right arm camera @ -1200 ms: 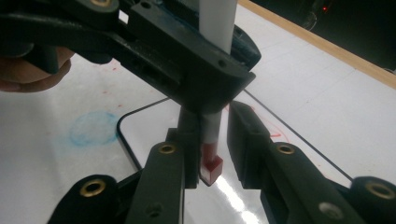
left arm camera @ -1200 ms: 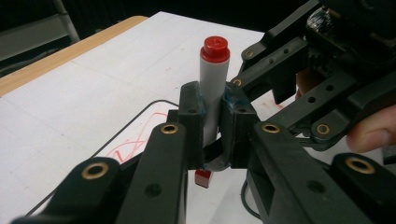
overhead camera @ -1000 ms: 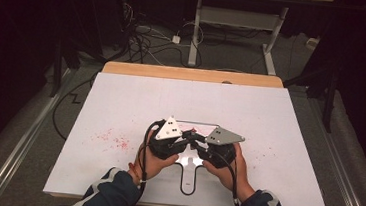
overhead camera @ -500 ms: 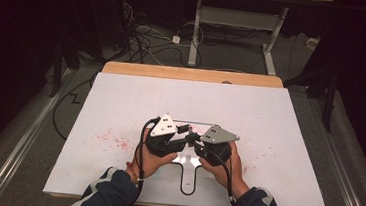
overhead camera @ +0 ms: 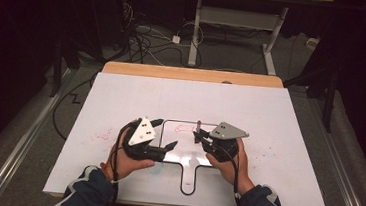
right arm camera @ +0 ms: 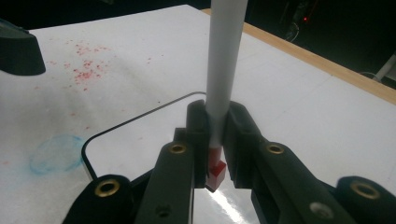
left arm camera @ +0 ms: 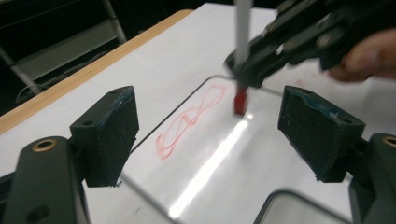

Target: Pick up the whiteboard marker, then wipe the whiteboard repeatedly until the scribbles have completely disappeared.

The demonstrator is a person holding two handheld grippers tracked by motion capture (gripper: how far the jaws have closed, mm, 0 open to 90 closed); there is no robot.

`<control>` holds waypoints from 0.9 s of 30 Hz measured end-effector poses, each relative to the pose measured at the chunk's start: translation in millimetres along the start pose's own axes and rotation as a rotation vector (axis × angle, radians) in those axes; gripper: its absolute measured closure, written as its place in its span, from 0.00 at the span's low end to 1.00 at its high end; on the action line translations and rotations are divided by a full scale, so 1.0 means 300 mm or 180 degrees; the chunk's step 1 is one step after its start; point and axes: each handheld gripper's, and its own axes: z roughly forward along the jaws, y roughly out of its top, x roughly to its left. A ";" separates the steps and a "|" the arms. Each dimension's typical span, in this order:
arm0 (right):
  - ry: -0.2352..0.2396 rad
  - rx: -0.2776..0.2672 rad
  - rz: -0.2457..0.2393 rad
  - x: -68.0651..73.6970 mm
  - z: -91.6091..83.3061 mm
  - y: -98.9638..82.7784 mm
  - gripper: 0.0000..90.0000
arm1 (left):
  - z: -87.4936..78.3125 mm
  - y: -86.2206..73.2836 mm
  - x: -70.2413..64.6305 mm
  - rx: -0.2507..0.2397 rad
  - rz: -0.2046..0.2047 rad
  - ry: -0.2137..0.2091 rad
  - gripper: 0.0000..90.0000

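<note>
- The right gripper (right arm camera: 215,140) has its fingers (right arm camera: 240,140) clamped narrow on a white marker (right arm camera: 224,60), gripping it low on the barrel, just above the red tip.
- The left gripper (left arm camera: 205,135) has its fingers (left arm camera: 109,133) spread wide with nothing between the pads; its jaws have just been opening.
- The landmark is the small whiteboard (overhead camera: 181,155), a glossy white panel with a black rim and a short handle, lying flat on the white table (overhead camera: 121,92).
- In the high view the marker (overhead camera: 198,130) stands upright over the far half of the whiteboard, with the right gripper (overhead camera: 202,139) at that board's right side.
- In the left gripper view the marker (left arm camera: 242,46) has its red tip right at the whiteboard (left arm camera: 261,154) surface; whether it touches I cannot tell.
- A red scribble (left arm camera: 187,123) of looping lines lies on the whiteboard just beside the tip; in the high view the scribble (overhead camera: 182,128) sits near the board's far edge.
- In the high view the left gripper (overhead camera: 164,135) hovers at the whiteboard's left edge, apart from the marker.
- Red specks (overhead camera: 101,137) dot the table to the left of the whiteboard.
- A faint blue smudge (right arm camera: 56,154) marks the table just outside the whiteboard's (right arm camera: 154,135) rounded corner.
- A wooden strip (overhead camera: 193,74) runs along the table's far edge, well beyond the whiteboard.
</note>
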 end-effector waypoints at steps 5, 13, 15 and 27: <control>0.0025 -0.0012 -0.0033 -0.014 -0.014 0.003 0.91 | -0.052 -0.078 0.043 0.0167 0.0031 0.0166 0.21; 0.0079 -0.0029 0.0026 -0.036 -0.011 -0.003 0.91 | -0.138 -0.215 0.076 0.0407 0.0044 0.0387 0.25; 0.0085 -0.0032 0.0049 -0.036 -0.007 -0.002 0.91 | -0.155 -0.239 0.078 0.0438 0.0013 0.0434 0.23; 0.0144 -0.0023 -0.0043 -0.033 0.031 0.003 0.91 | -0.217 -0.335 0.068 0.0624 -0.0146 0.0499 0.21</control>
